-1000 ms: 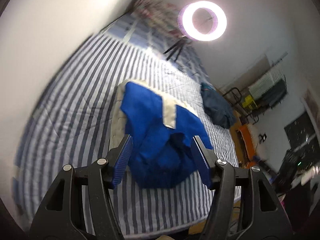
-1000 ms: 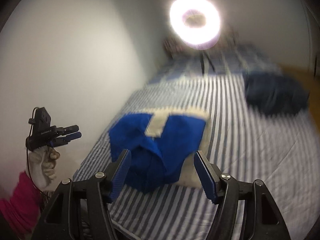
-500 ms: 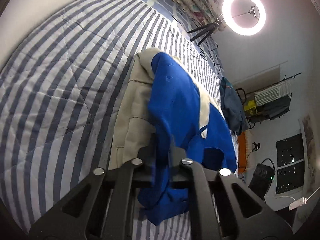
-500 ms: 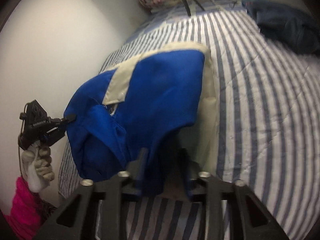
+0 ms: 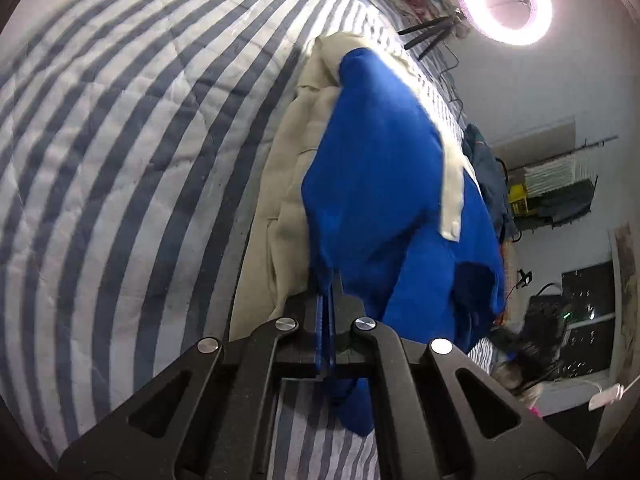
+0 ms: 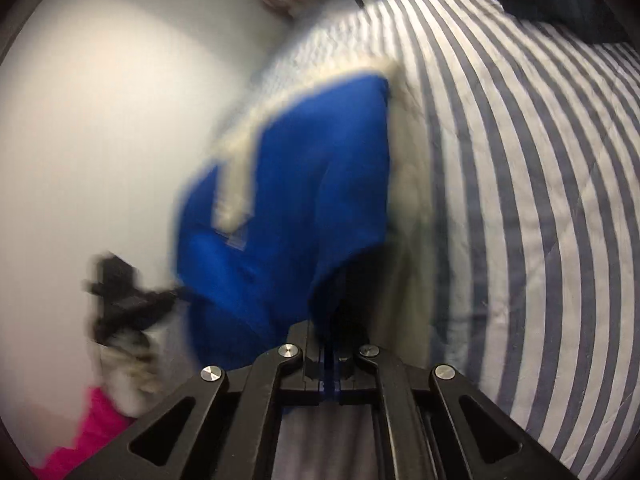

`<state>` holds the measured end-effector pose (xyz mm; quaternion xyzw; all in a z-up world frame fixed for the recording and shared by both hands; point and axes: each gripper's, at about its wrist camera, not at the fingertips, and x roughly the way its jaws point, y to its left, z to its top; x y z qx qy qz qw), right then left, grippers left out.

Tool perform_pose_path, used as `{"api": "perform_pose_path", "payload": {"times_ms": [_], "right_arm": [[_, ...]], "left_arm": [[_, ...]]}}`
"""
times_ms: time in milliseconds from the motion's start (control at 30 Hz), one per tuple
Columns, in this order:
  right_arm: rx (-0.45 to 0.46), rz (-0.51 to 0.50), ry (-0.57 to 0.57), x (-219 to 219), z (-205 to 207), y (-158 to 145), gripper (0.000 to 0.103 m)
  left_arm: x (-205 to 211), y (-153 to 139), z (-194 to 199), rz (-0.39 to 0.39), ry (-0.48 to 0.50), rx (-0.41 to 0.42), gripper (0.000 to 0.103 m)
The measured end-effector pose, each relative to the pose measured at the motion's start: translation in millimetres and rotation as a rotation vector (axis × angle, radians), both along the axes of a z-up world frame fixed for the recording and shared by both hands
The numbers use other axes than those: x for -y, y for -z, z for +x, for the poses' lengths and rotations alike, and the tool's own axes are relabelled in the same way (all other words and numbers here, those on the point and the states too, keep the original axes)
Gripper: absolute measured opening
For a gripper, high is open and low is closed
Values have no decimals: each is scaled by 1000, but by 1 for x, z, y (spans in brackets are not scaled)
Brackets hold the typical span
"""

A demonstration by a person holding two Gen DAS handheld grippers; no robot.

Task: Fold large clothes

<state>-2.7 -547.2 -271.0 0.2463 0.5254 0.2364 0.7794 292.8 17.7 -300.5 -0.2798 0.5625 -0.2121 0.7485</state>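
Left wrist view: the blue-and-cream garment (image 5: 384, 184), heaped on the striped bed (image 5: 120, 160), now has its near edge clamped by both grippers, left (image 5: 326, 320) and right (image 6: 326, 364), jaws wide a second ago; lifting probably follows, though the right view is blurred.

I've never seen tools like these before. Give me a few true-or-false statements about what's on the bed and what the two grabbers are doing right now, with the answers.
1. The left gripper is shut on the blue jacket. True.
2. The right gripper hangs open above the bed. False: its fingers are shut on blue cloth of the jacket.
3. The bedcover is plain white. False: it has blue-grey and white stripes.
4. A lit ring light stands at the far end of the bed. True.
5. The jacket is blue all over. False: it has a cream lining and a cream strip.
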Motion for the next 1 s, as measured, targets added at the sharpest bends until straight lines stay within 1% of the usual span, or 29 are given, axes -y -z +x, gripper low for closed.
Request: {"api": "perform_pose_path", "payload": {"times_ms": [67, 100, 133, 167, 200, 233, 267, 333, 367, 400, 467, 500, 600, 667, 700, 733, 800, 867, 900, 967, 1000], "right_arm": [[43, -54, -20, -6, -6, -12, 0], [67, -89, -50, -8, -10, -24, 5], [94, -133, -64, -9, -15, -35, 7], [134, -185, -68, -9, -22, -48, 13], [178, -220, -67, -7, -30, -62, 24], [211, -228, -65, -6, -35, -71, 28], [246, -219, -73, -4, -39, -80, 29], [290, -191, -126, -9, -47, -94, 28], [302, -175, -163, -15, -49, -97, 25], [304, -158, -219, -26, -52, -96, 22], [292, -160, -293, -49, -48, -87, 17], [280, -180, -336, -63, -46, -79, 16], [268, -249, -394, -92, -34, -61, 15], [270, -241, -379, -94, -26, -56, 15], [278, -220, -352, -92, -17, -57, 15], [281, -202, -327, -89, -9, -58, 15], [284, -176, -265, -83, 9, -58, 16], [282, -222, -208, -80, 30, -51, 16], [258, -255, -192, -78, 39, -42, 13], [227, -236, -184, -74, 43, -34, 12], [229, -234, -180, -73, 40, -37, 13]], "left_arm": [[3, -17, -6, 68, 27, 56, 0], [4, -25, -10, 99, 34, 75, 0], [2, -34, -15, 126, 35, 88, 0], [-1, -44, -19, 142, 30, 107, 0], [-3, -51, -21, 154, 25, 127, 0], [-7, -61, -28, 170, 13, 163, 0], [-9, -69, -34, 168, 7, 191, 0], [-10, -79, -43, 139, 8, 232, 0], [-7, -82, -44, 121, 16, 244, 0], [0, -84, -46, 108, 38, 257, 0], [21, -83, -47, 117, 103, 273, 0], [30, -81, -46, 126, 126, 273, 0], [56, -64, -37, 129, 185, 243, 0], [66, -53, -30, 154, 200, 226, 0], [70, -46, -28, 184, 210, 220, 0], [71, -42, -27, 196, 211, 213, 0], [69, -39, -27, 194, 210, 207, 0], [67, -39, -25, 212, 196, 219, 0], [67, -39, -25, 211, 188, 220, 0], [65, -42, -26, 195, 173, 217, 0], [64, -44, -28, 171, 170, 216, 0]]}}
